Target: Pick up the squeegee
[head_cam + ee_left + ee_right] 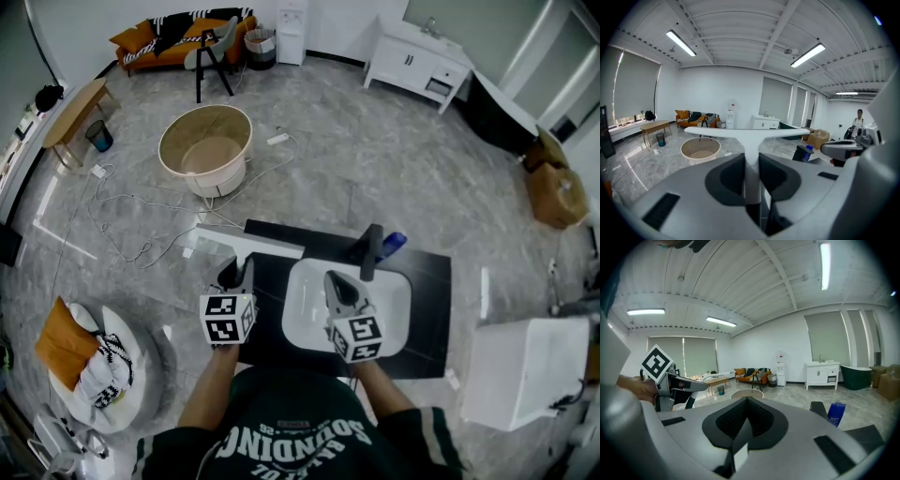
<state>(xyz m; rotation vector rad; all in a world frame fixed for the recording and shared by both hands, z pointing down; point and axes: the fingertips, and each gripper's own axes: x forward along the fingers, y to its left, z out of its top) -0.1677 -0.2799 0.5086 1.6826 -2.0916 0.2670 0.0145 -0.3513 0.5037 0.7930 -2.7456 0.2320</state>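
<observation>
The white squeegee (248, 242) is held above the left edge of the black countertop (431, 309), its long blade lying crosswise. My left gripper (236, 277) is shut on its handle. In the left gripper view the handle runs up between the two pads to the blade (745, 132), with the left gripper (751, 178) clamped on it. My right gripper (339, 286) hovers over the white sink basin (394, 314), jaws together and nothing in them. In the right gripper view the right gripper (740, 437) is shut and empty.
A black faucet (372, 251) and a blue bottle (394, 244) stand behind the basin. On the floor are a round beige tub (205, 148) and loose cables (122, 220); a white box (525, 370) sits to the right. A person (858, 123) stands far off.
</observation>
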